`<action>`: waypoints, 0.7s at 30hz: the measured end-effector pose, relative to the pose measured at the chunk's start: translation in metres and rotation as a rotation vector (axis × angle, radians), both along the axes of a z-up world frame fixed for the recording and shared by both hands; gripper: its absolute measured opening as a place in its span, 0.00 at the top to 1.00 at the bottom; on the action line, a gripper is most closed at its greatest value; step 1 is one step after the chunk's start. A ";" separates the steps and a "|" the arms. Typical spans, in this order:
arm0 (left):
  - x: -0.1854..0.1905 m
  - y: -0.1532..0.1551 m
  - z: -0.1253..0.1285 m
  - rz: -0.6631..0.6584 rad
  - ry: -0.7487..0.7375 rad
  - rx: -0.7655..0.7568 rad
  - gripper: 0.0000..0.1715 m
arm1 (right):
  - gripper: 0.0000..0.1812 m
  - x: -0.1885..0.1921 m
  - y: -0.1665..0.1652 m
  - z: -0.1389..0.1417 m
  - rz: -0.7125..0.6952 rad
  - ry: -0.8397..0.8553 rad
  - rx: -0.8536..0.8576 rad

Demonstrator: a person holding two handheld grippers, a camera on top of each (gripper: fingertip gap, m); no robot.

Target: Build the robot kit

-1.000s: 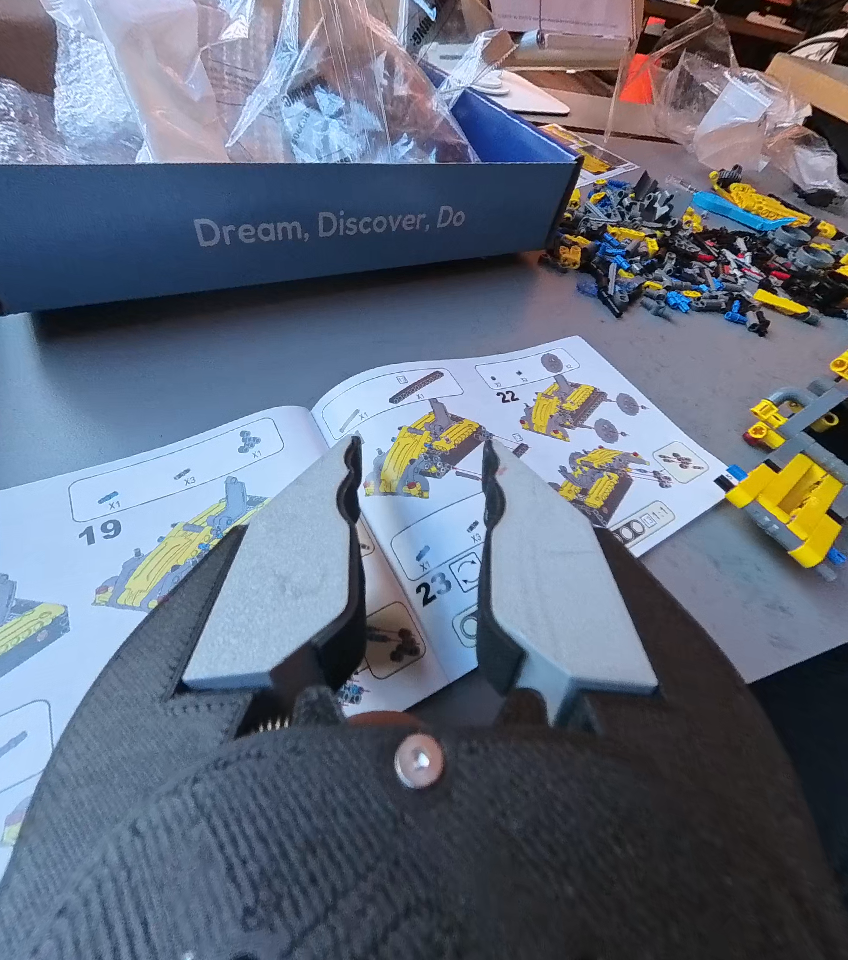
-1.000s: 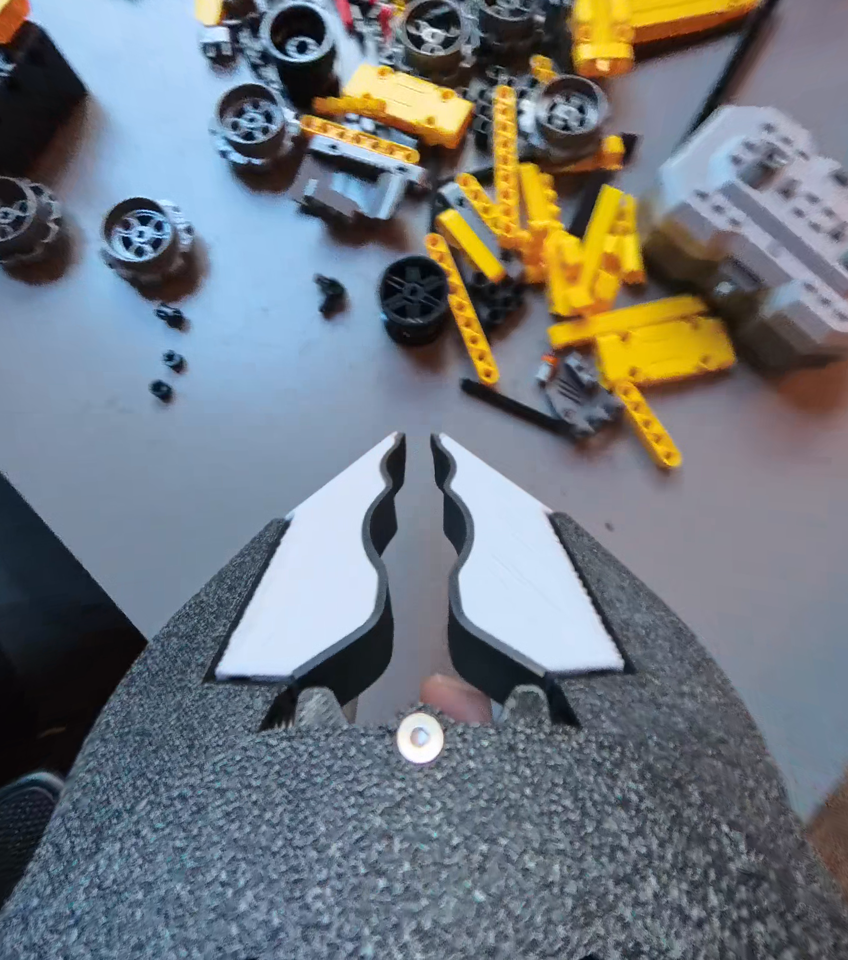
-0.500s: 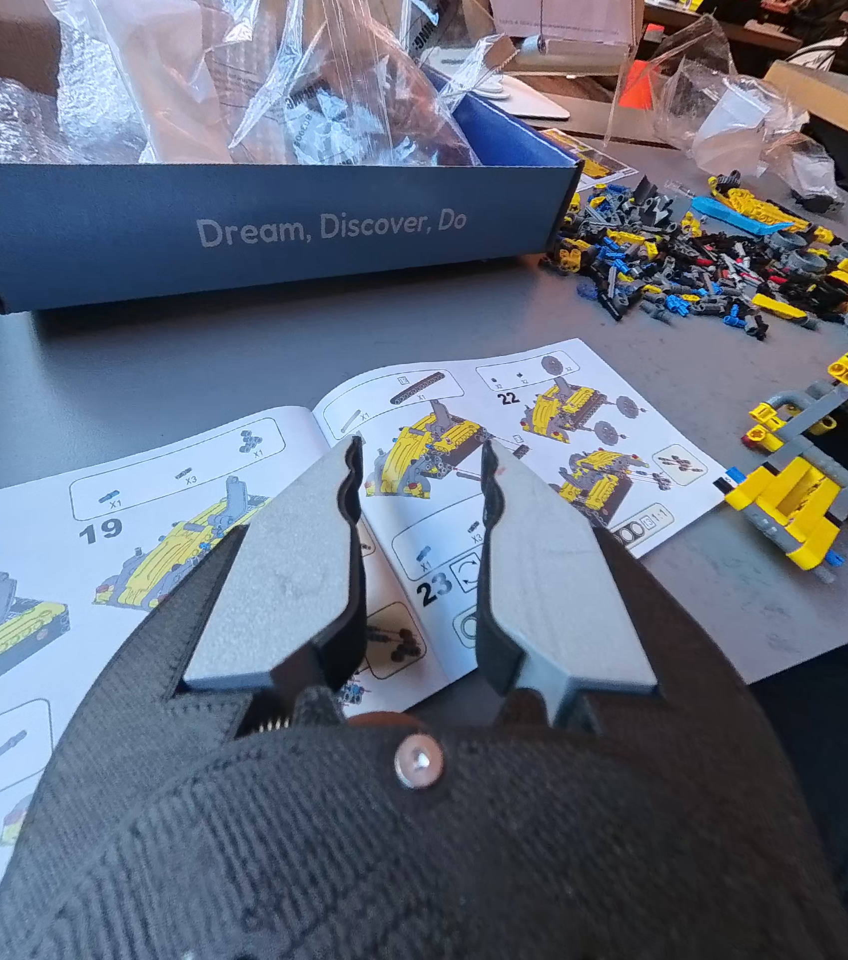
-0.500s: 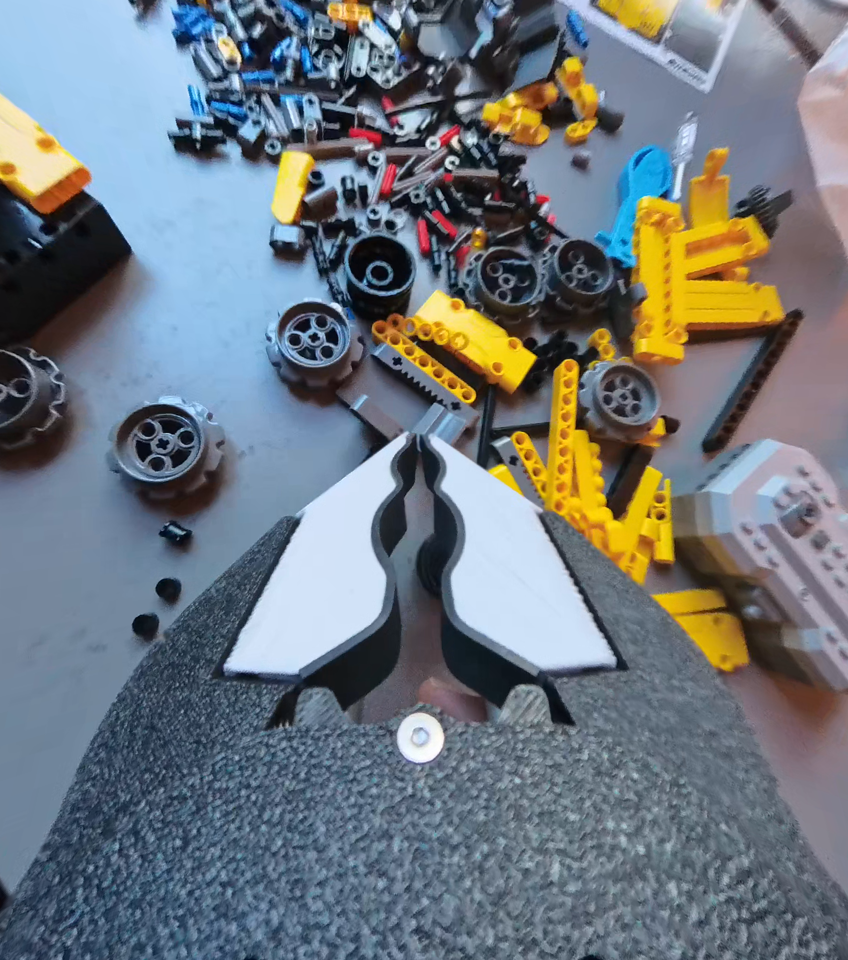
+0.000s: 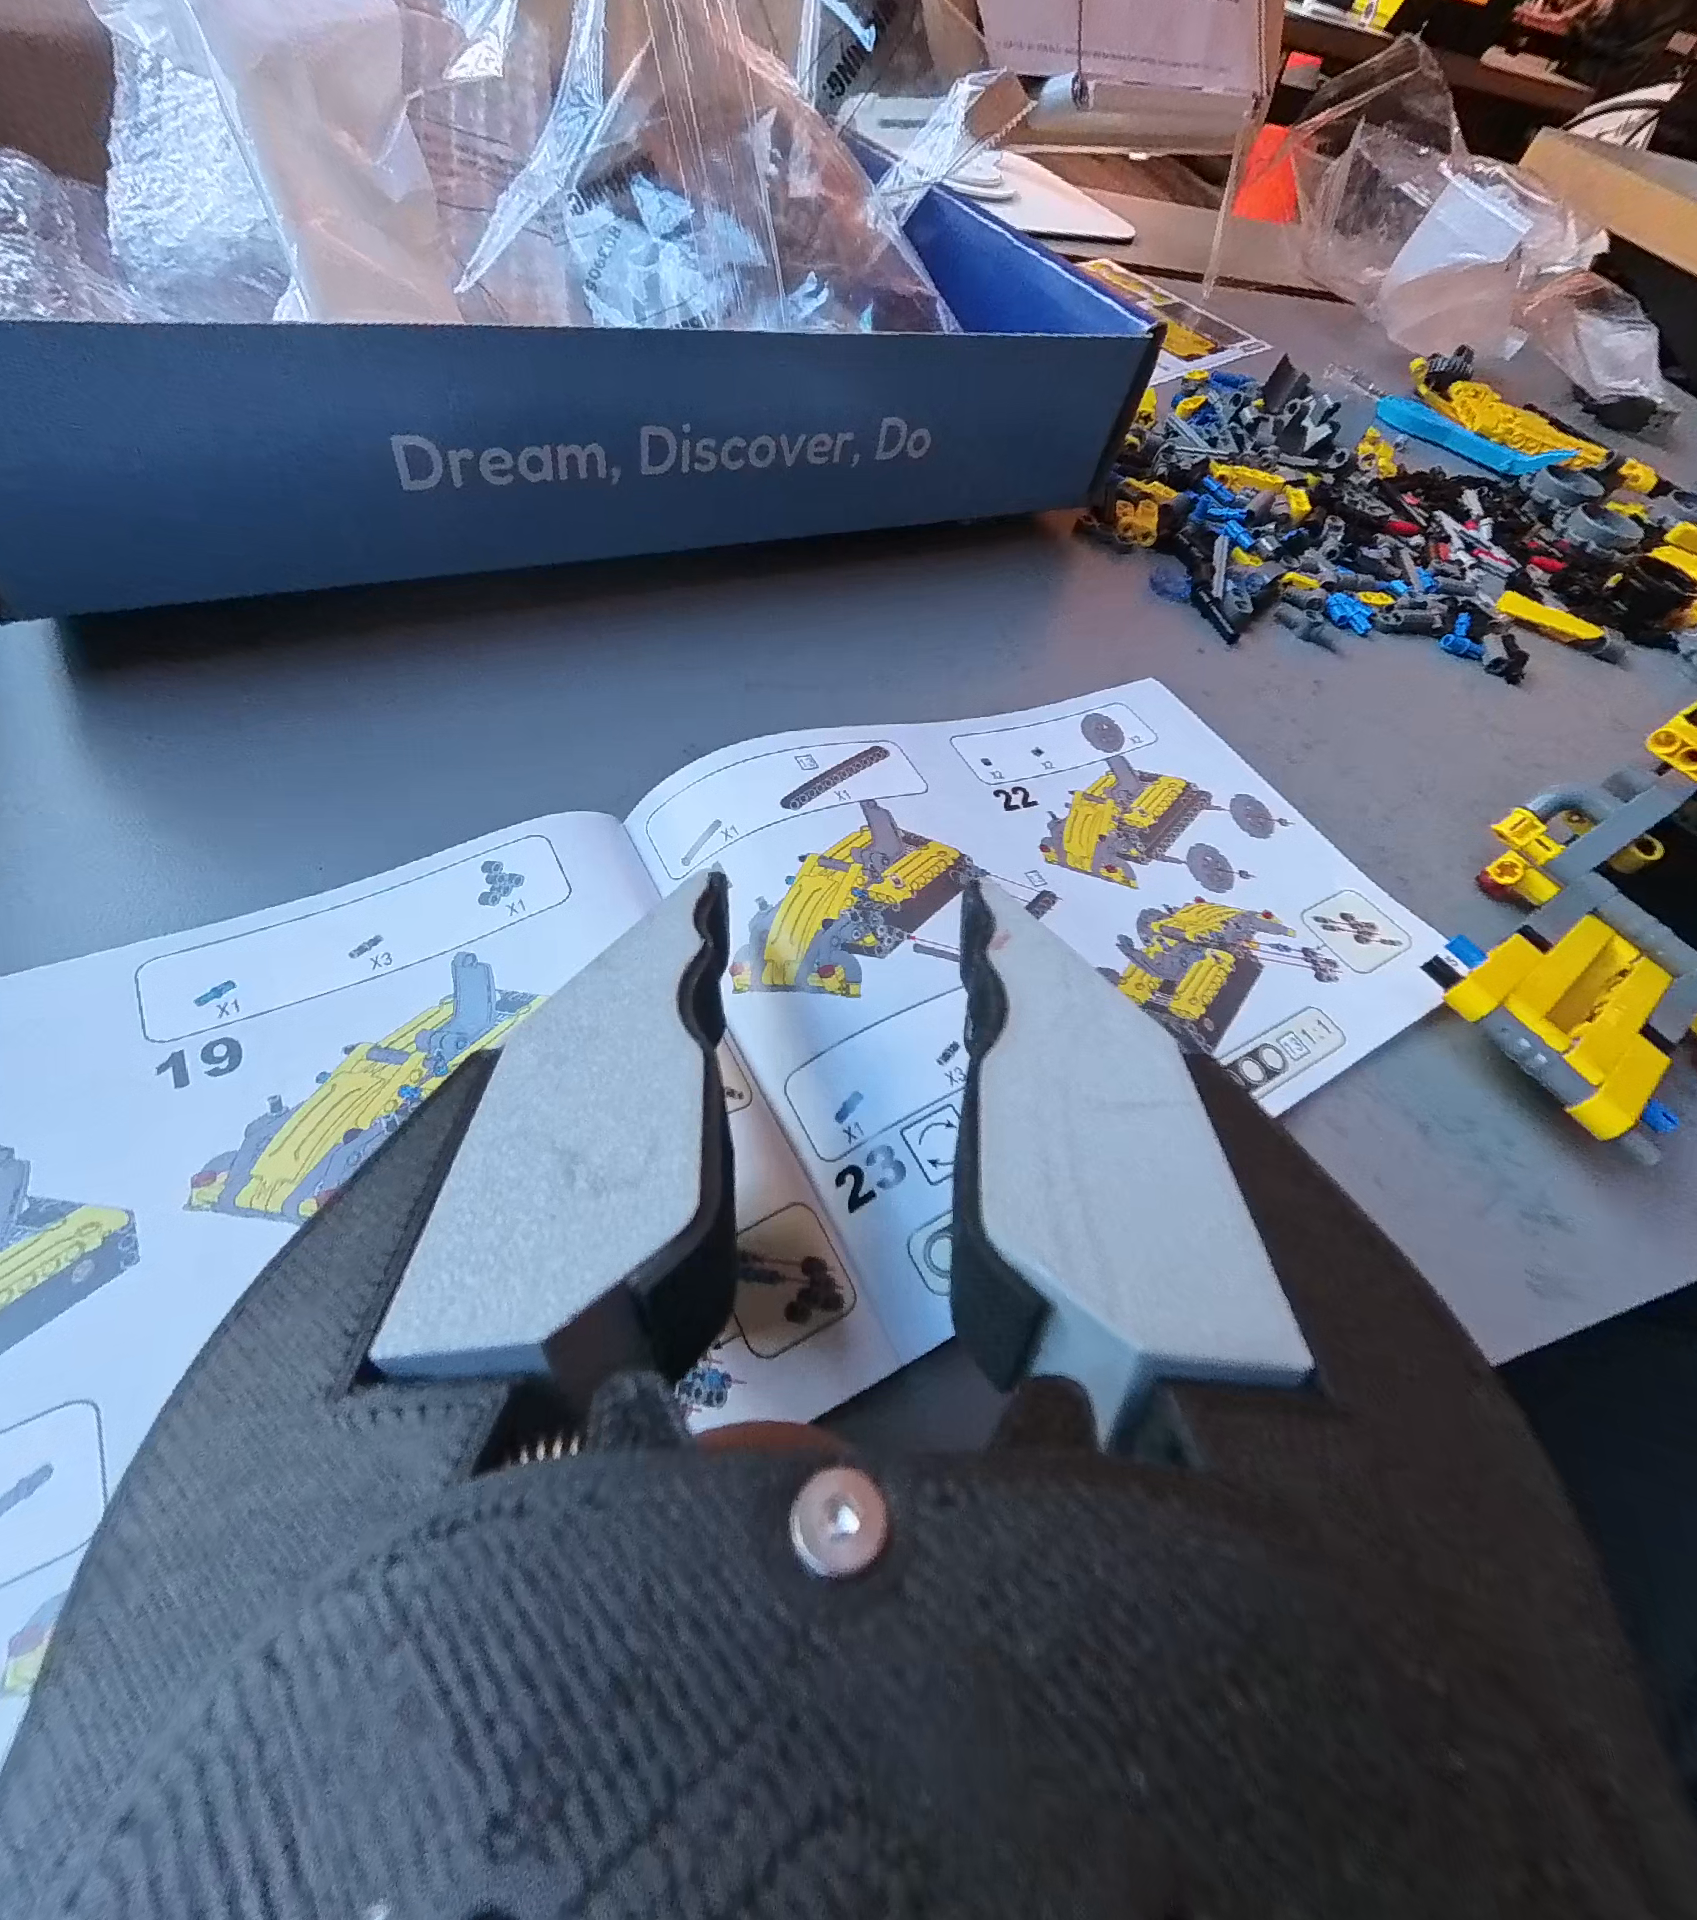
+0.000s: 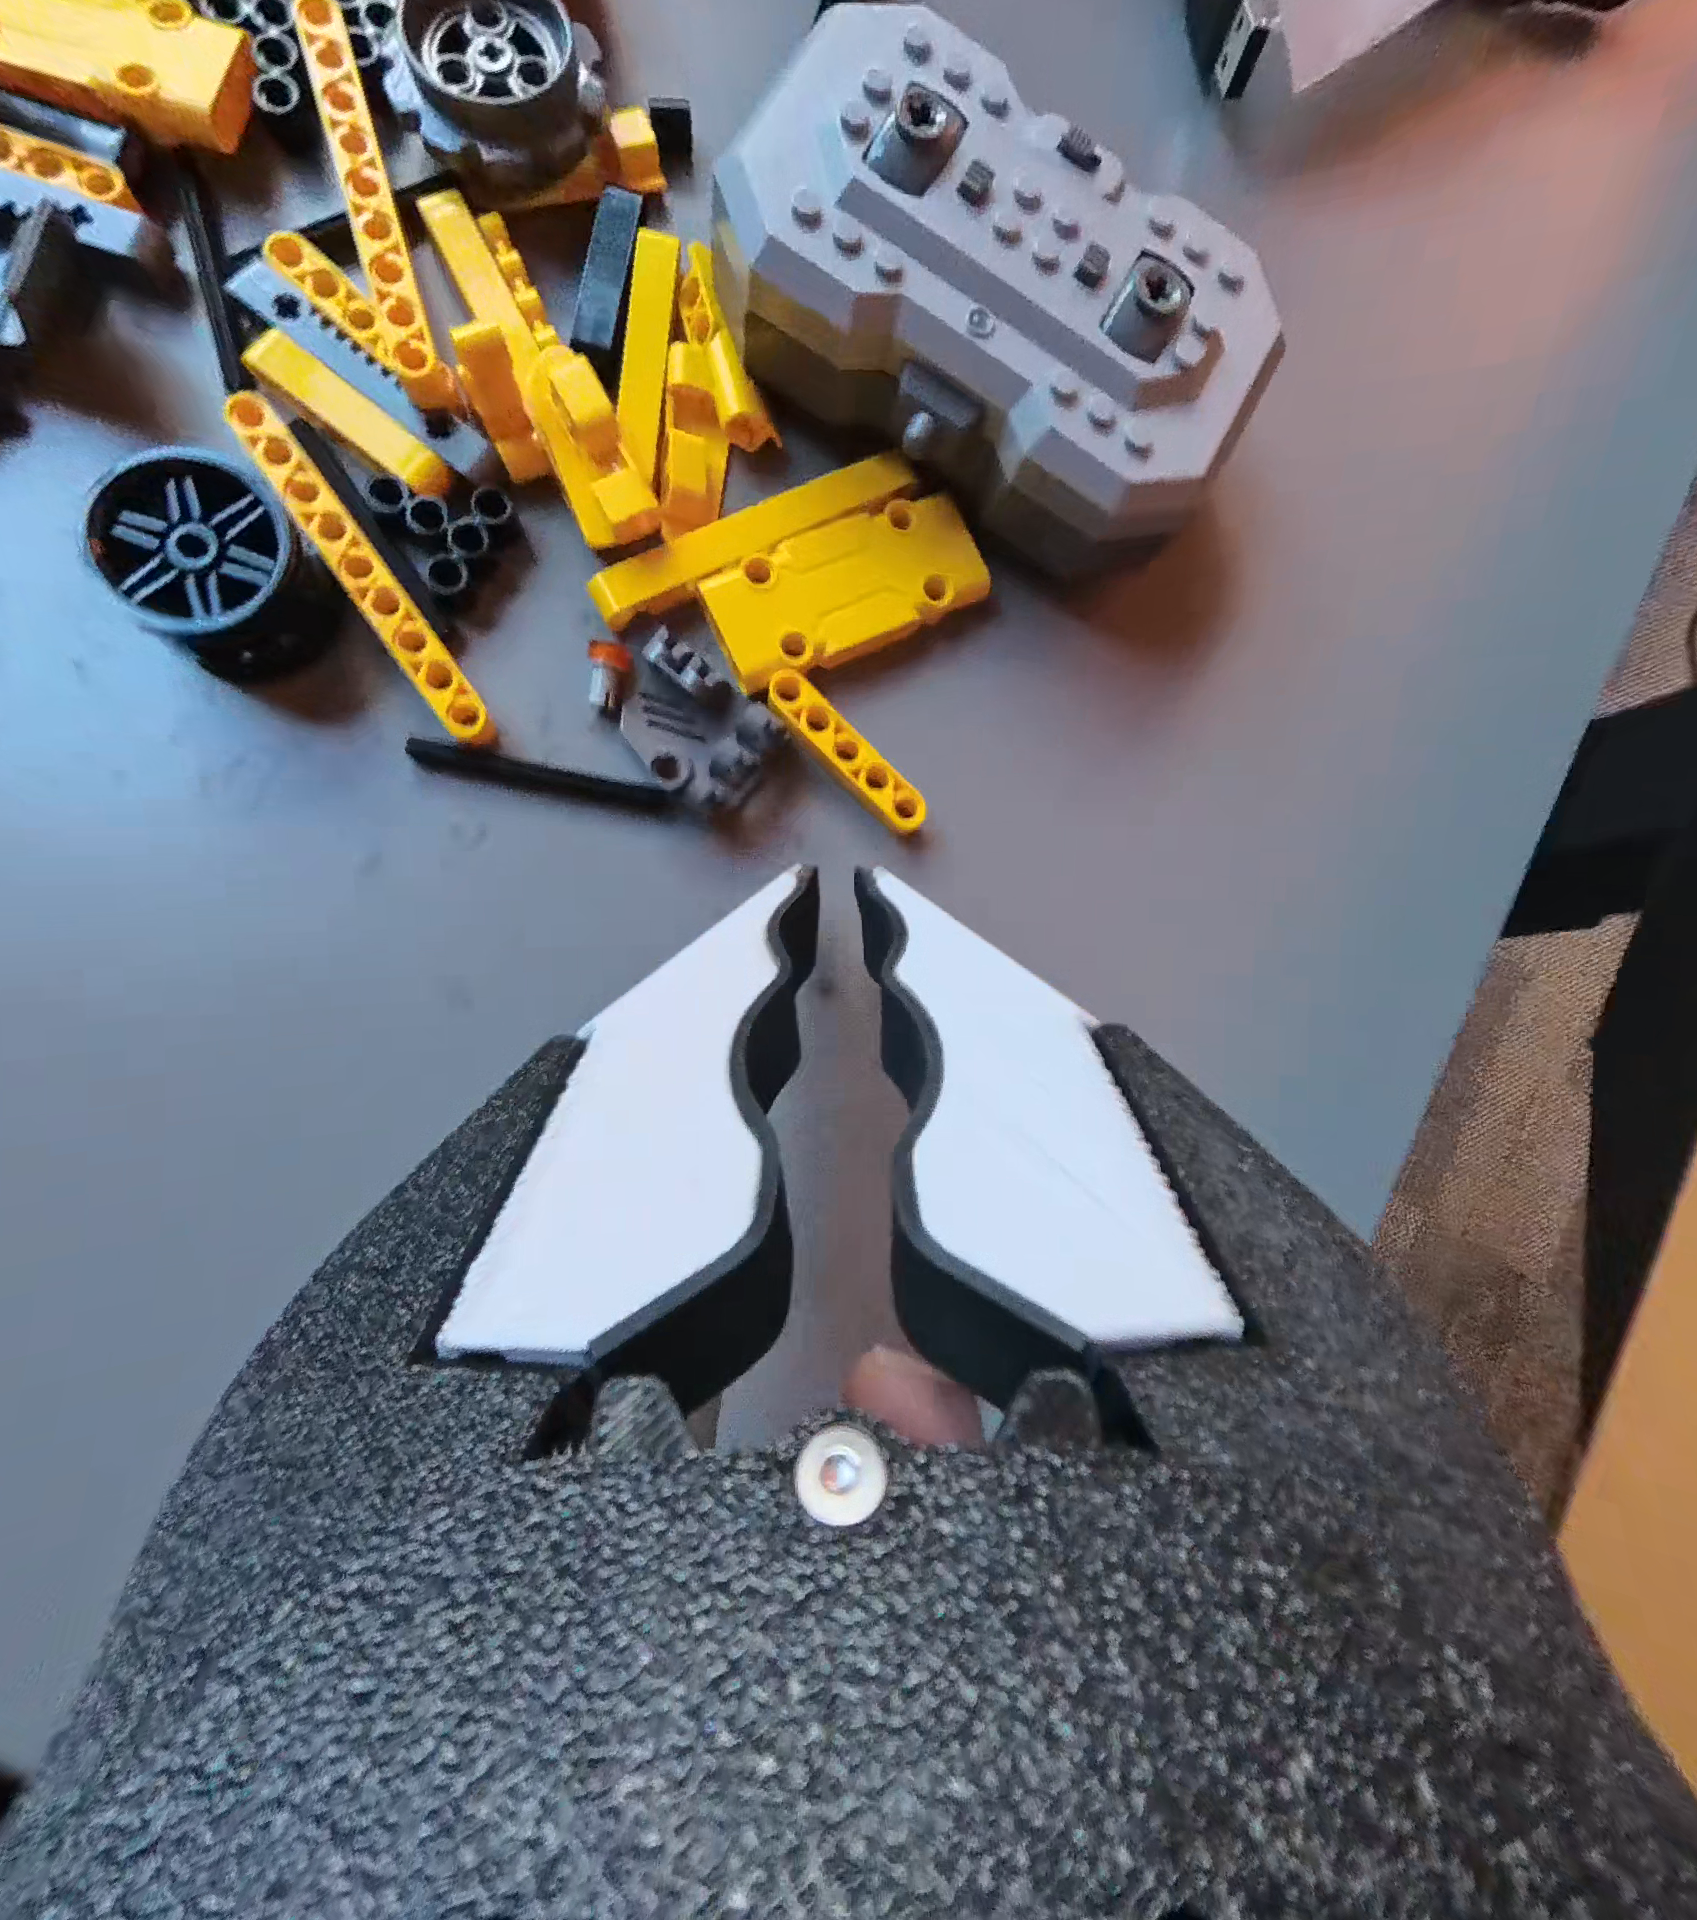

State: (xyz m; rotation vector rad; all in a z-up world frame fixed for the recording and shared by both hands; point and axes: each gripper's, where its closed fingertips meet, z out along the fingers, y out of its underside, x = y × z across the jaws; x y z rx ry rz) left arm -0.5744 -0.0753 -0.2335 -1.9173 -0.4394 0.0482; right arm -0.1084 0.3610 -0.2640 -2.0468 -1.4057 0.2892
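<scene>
My left gripper [image 5: 844,894] is open and empty, hovering over an open instruction booklet [image 5: 304,935] on the grey table. A partly built yellow and grey brick model [image 5: 1602,966] lies to its right. My right gripper [image 6: 836,875] is almost shut, with only a narrow slit between the tips, and holds nothing. It hangs over bare table just short of a short yellow beam [image 6: 849,753], a small grey piece [image 6: 693,727] and a black axle [image 6: 532,774]. Beyond them lie a yellow panel [image 6: 844,592] and a grey studded control unit [image 6: 1000,281].
A blue cardboard box [image 5: 511,468] full of clear plastic bags stands behind the booklet. A pile of small loose parts [image 5: 1343,540] lies at the back right. A black wheel [image 6: 189,545] and a long yellow beam [image 6: 356,561] lie left of the right gripper. The table edge [image 6: 1550,831] runs close on its right. Spacing between my two grippers at the tips: around 65 cm. Between my right fingertips and the small grey piece [image 6: 693,727] there is roughly 4 cm. To reach the black axle [image 6: 532,774] in a straight line is about 5 cm for my right fingers, about 55 cm for my left.
The right gripper has drawn back and to the right, away from the middle of the pile, and its tips have parted slightly. The left gripper has barely moved.
</scene>
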 end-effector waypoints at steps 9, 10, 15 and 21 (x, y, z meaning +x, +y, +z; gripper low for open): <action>0.000 0.000 0.000 0.004 0.003 0.002 0.76 | 1.00 -0.081 -0.009 -0.005 0.090 0.063 -0.008; 0.000 0.000 0.000 0.004 0.003 0.002 0.76 | 1.00 -0.090 -0.010 -0.005 0.100 0.066 -0.005; 0.000 -0.001 0.001 0.001 -0.003 0.009 0.76 | 0.99 -0.096 -0.009 0.010 0.109 0.062 0.034; 0.001 -0.001 0.001 -0.008 -0.007 0.016 0.76 | 0.95 -0.034 -0.017 0.024 0.094 0.053 -0.011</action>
